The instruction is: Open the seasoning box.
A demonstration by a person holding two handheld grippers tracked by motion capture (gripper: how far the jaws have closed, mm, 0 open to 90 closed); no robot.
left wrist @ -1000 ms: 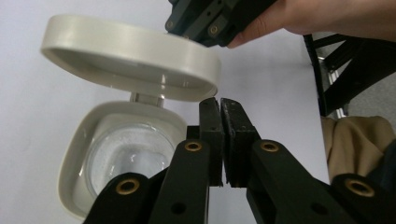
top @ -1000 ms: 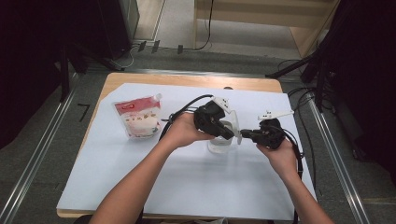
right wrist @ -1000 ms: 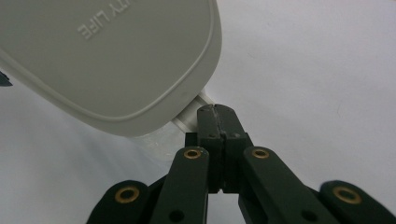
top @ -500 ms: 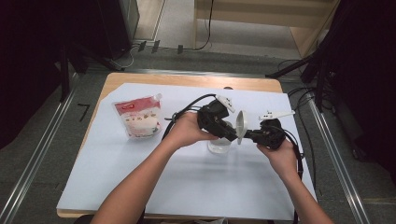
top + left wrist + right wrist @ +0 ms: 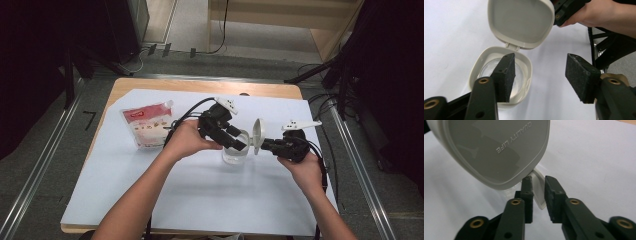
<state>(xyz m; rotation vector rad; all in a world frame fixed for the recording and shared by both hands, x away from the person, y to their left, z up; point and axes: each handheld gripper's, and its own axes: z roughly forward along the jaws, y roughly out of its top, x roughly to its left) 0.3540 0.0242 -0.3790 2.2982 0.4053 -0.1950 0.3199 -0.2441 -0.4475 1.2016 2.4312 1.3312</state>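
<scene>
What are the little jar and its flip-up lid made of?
The small see-through jar looks like clear plastic, perhaps glass: the white table shows through it. Its hinged cream lid looks like smooth matte plastic, with moulded raised lettering on top.

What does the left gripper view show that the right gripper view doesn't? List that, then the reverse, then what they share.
Left gripper view: the hollow inner face of the lid, the open container with its clear inside, the left gripper, whose wide jaws have just been opening with nothing between them, and the right gripper at the lid's edge.
Right gripper view: the lid's outer face lettered QUALITY LIFE, and its tab between that gripper's jaws, which have just been opening; whether the pads press it I cannot tell.
Shared: the lid and the white table cover.
</scene>
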